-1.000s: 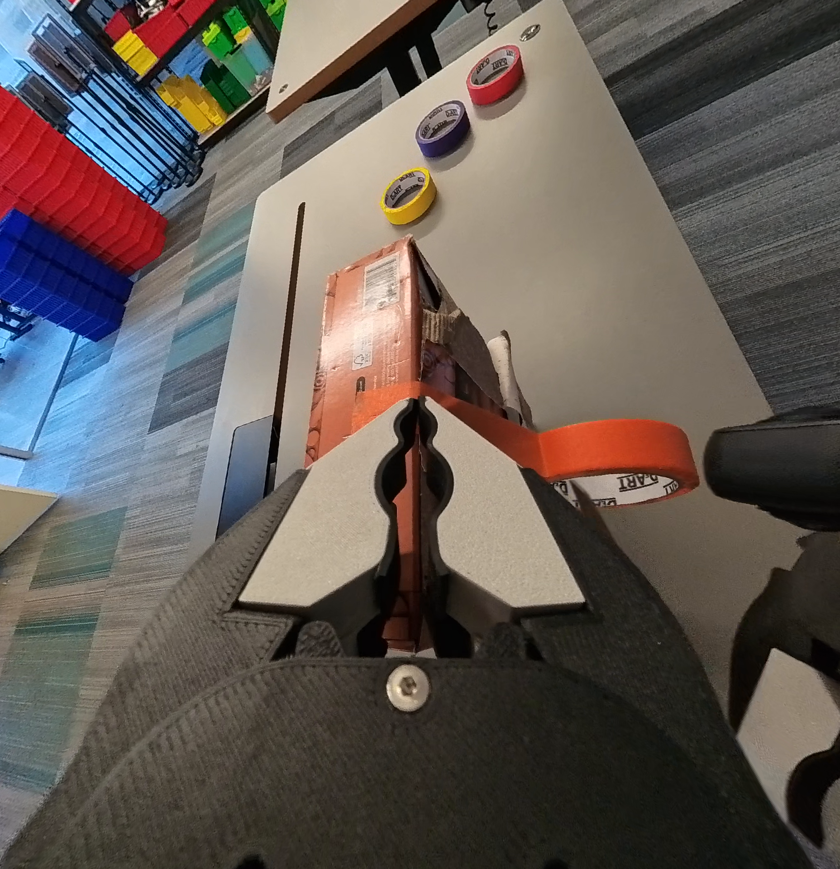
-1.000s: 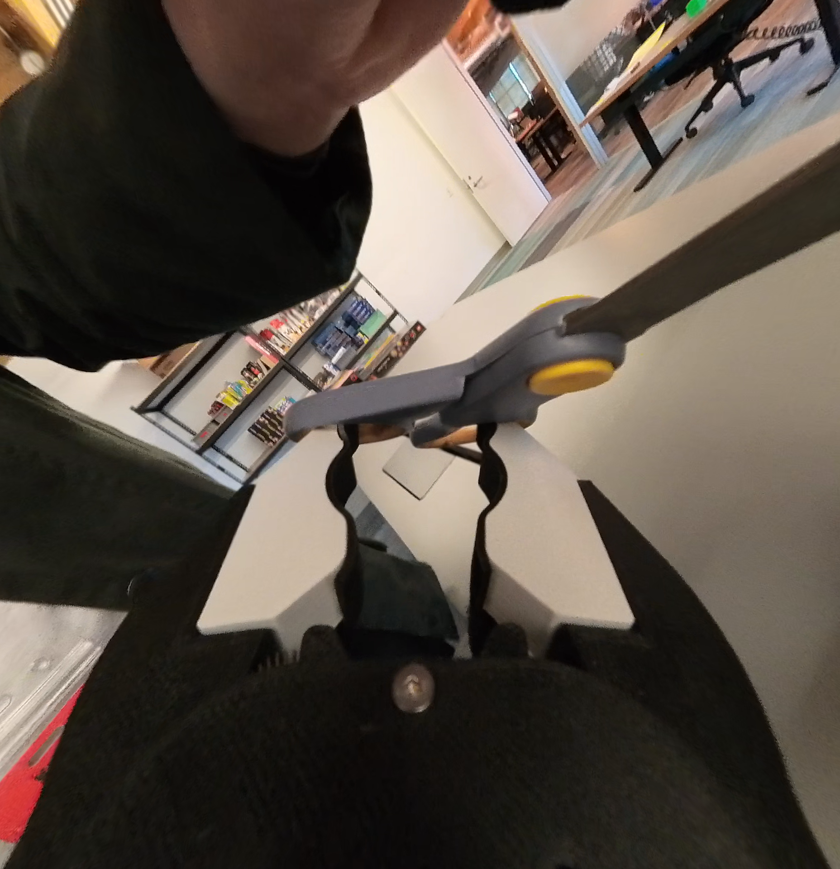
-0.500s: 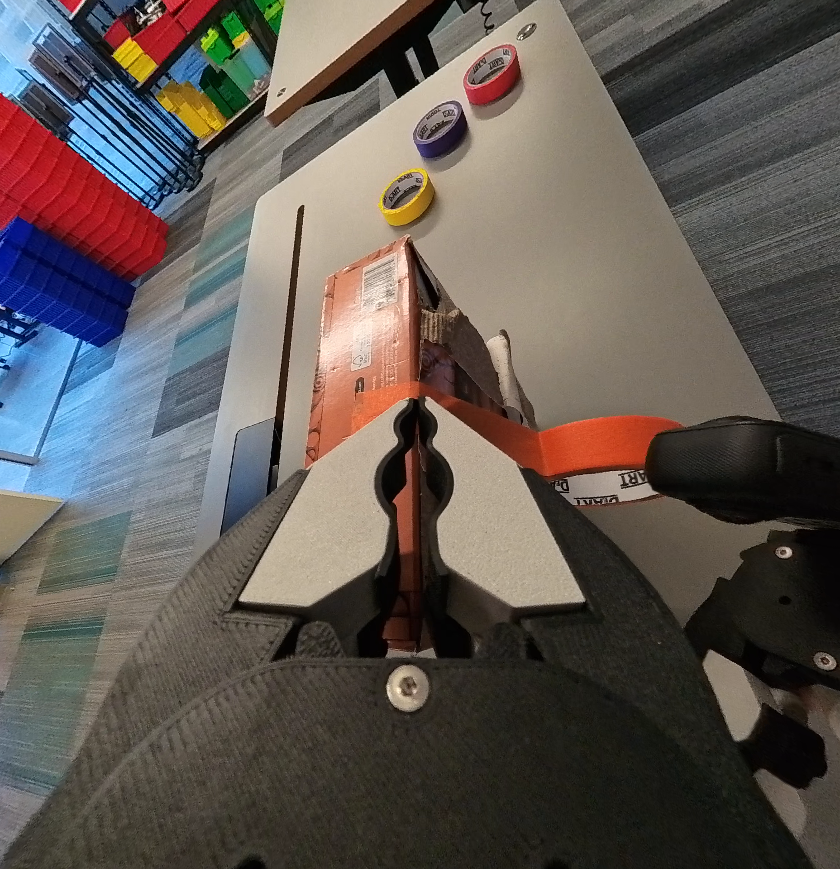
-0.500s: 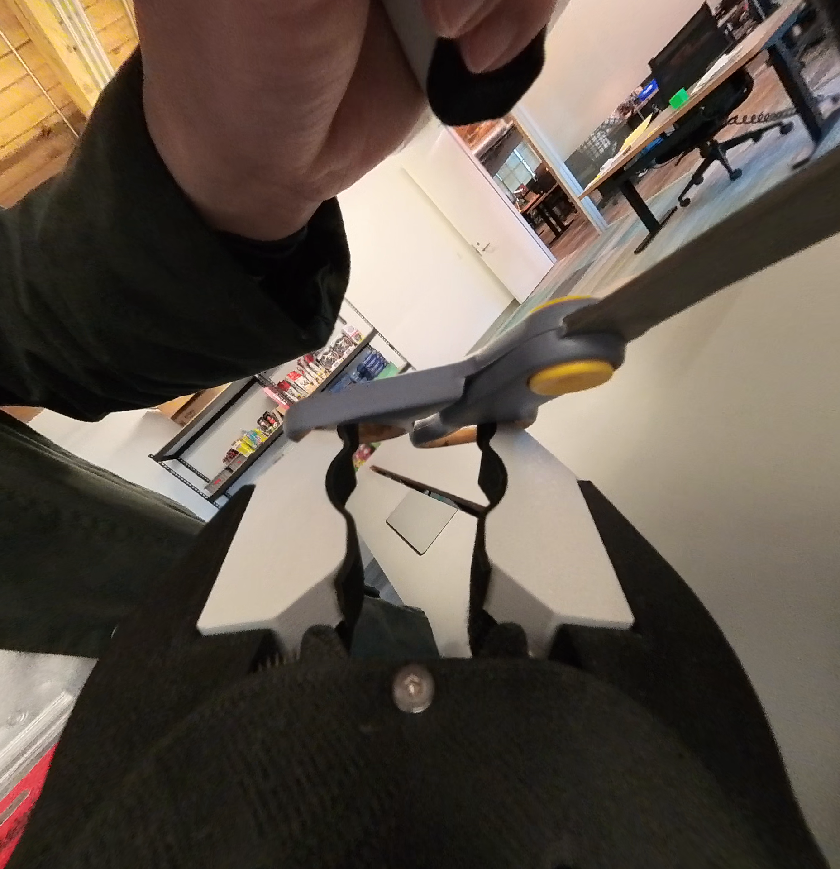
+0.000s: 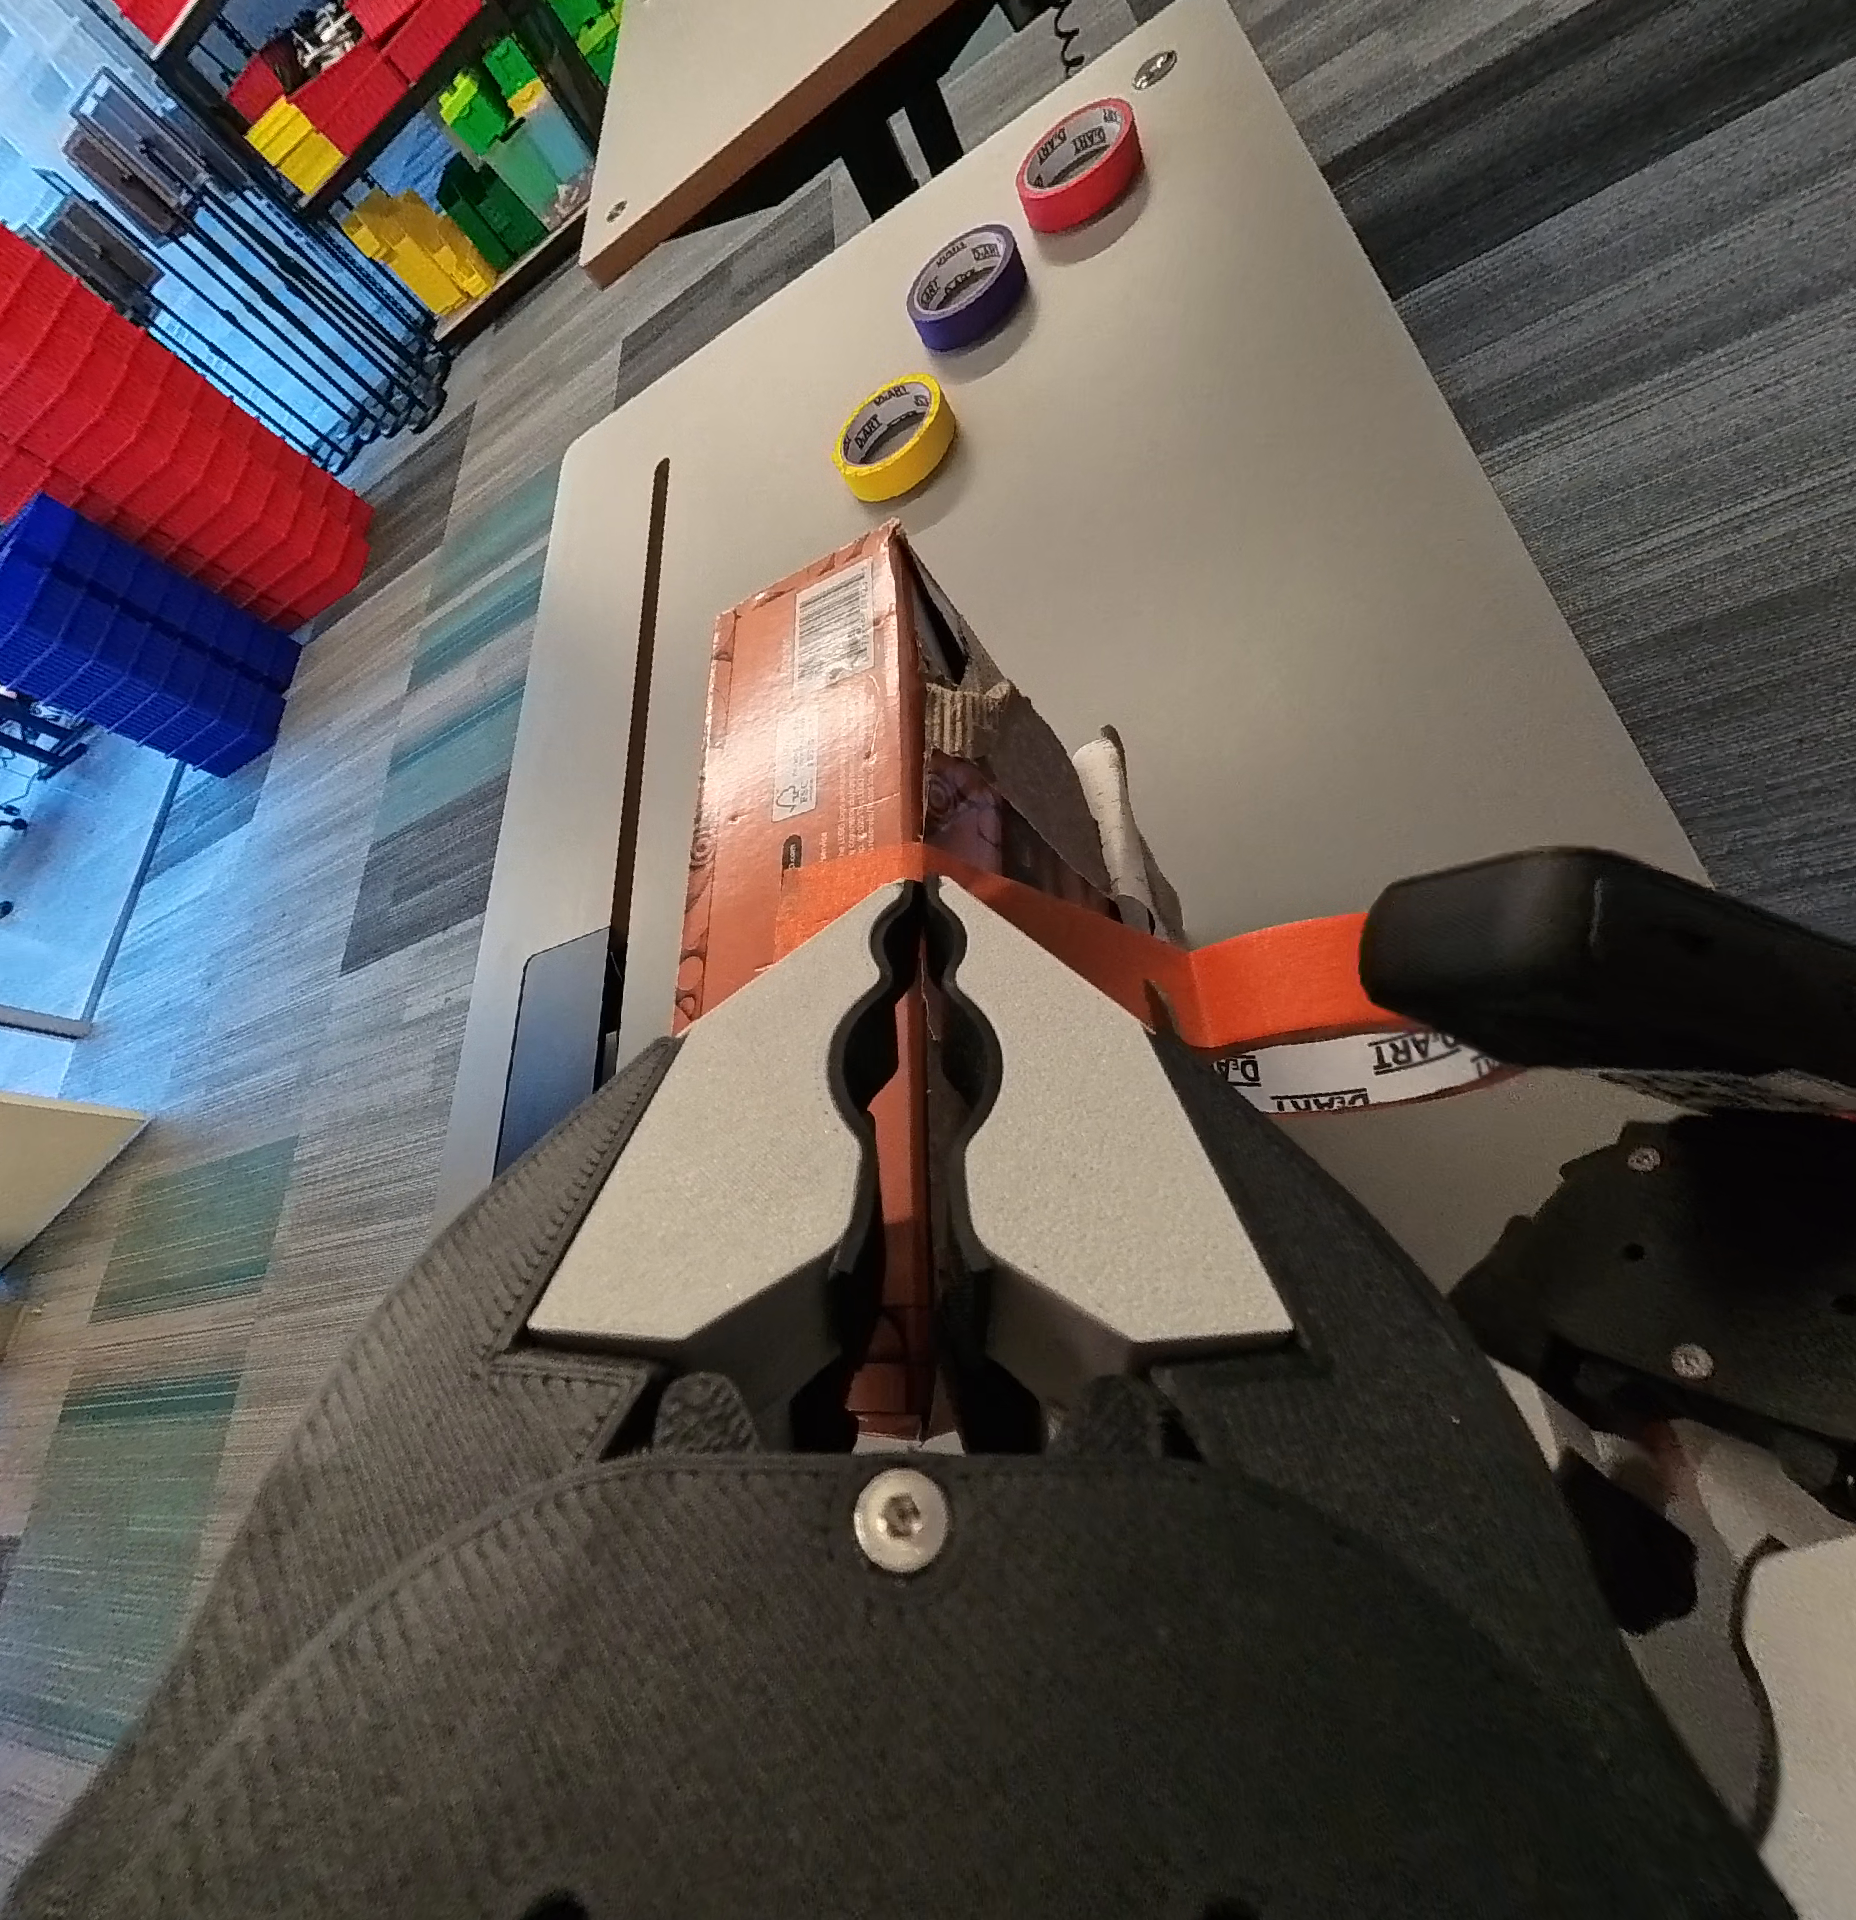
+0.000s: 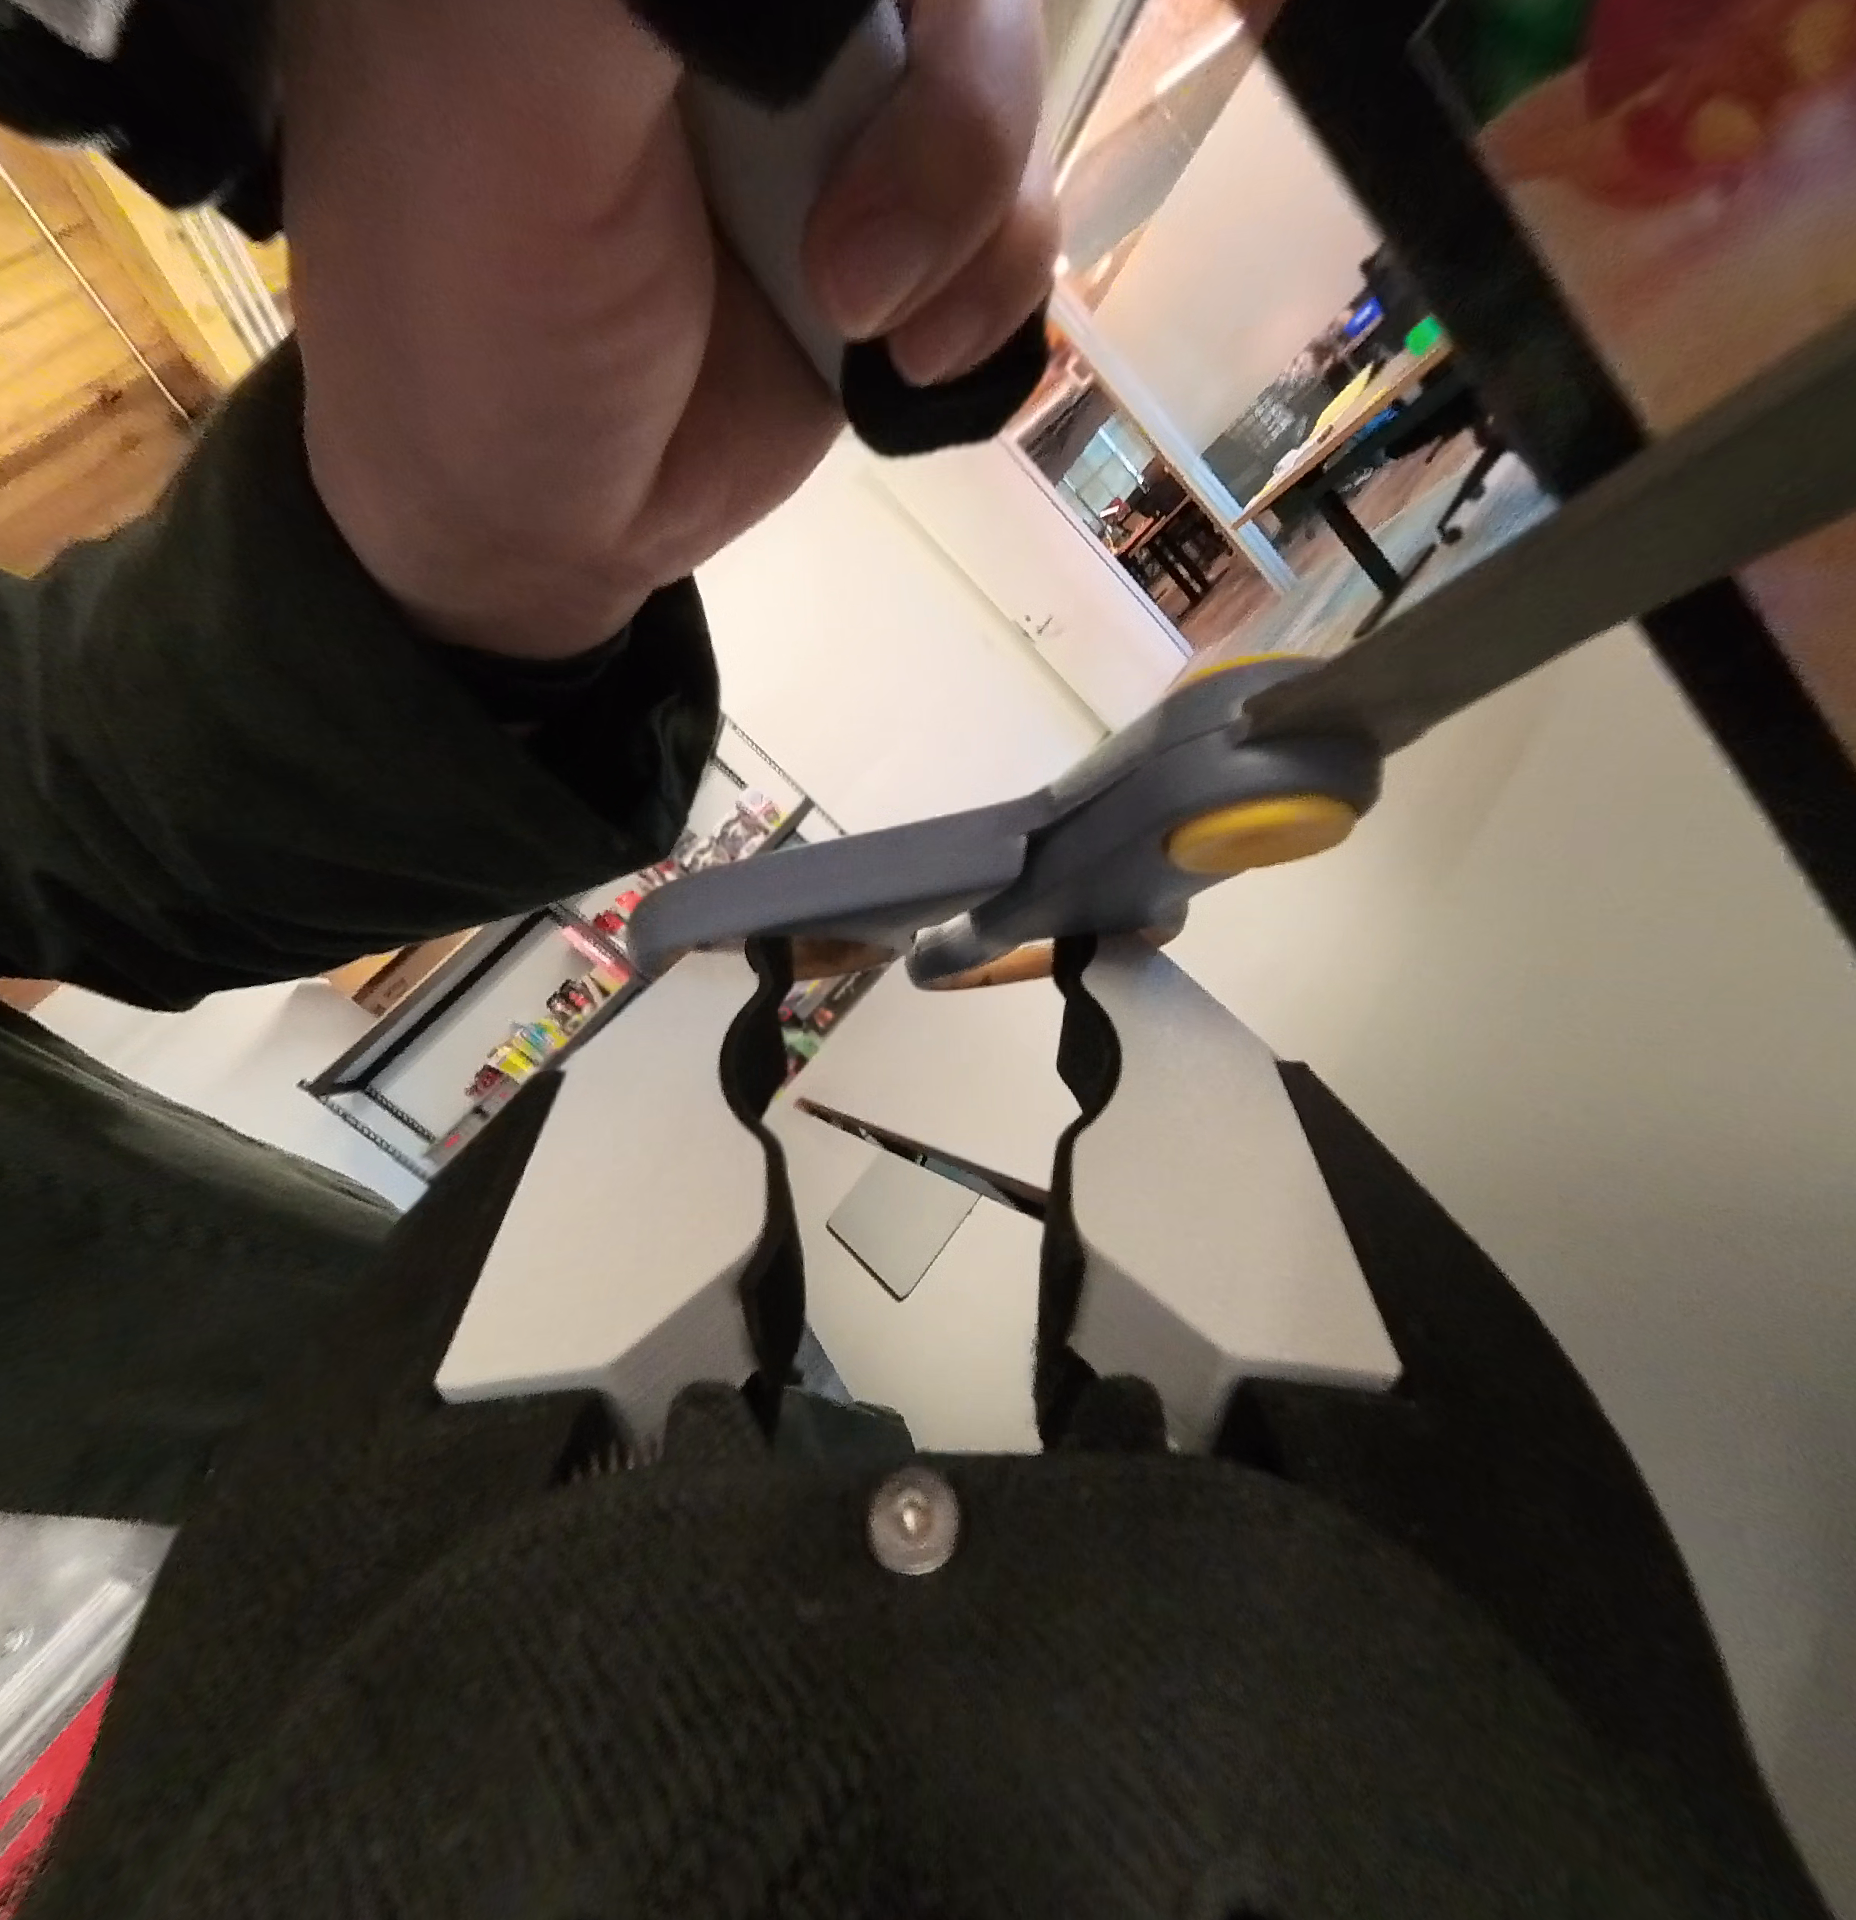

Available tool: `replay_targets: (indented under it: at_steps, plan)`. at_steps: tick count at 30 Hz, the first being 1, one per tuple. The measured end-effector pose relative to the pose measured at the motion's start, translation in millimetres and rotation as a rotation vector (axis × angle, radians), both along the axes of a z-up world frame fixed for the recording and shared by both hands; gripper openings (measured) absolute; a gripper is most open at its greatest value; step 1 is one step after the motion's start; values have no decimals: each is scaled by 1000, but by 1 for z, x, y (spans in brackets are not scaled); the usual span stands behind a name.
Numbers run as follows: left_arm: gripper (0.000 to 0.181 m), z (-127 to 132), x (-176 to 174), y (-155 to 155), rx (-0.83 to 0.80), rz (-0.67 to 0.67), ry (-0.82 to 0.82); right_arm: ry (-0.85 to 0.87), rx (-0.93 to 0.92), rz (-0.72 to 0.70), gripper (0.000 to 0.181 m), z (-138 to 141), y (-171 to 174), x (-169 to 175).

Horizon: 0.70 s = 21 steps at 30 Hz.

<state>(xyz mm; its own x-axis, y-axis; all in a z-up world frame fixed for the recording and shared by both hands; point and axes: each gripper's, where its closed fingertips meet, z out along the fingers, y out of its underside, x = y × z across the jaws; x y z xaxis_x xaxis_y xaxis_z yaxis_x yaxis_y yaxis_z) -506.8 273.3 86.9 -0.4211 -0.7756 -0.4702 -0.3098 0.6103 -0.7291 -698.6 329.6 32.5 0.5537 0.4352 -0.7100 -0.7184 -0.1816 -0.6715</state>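
Observation:
In the left wrist view my left gripper is shut on the near upright edge of an orange-brown cardboard box lying on the grey table. An orange tape strip runs from the box's side to an orange tape roll on the right. The black body of the other gripper hangs over that roll. In the right wrist view my right gripper is shut on the handles of grey scissors with a yellow pivot. The blade points up to the right, towards a blurred box face.
Yellow, purple and red tape rolls lie in a row at the far end of the table. A hand in a dark sleeve fills the upper left of the right wrist view. Red and blue bins stand on the floor at left. Tip to tip, the grippers are about 20 cm apart.
The right gripper's body has moved left, over the orange tape roll. In the right wrist view the hand and the box face have come closer. The left gripper has kept its hold.

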Motion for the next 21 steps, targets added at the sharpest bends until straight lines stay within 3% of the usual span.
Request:
replay_targets:
  at_steps: [21]
  plan:
    - [0, -1, 0, -1, 7, -5, -3, 42, -11, -36, 39, -1, 2, 19]
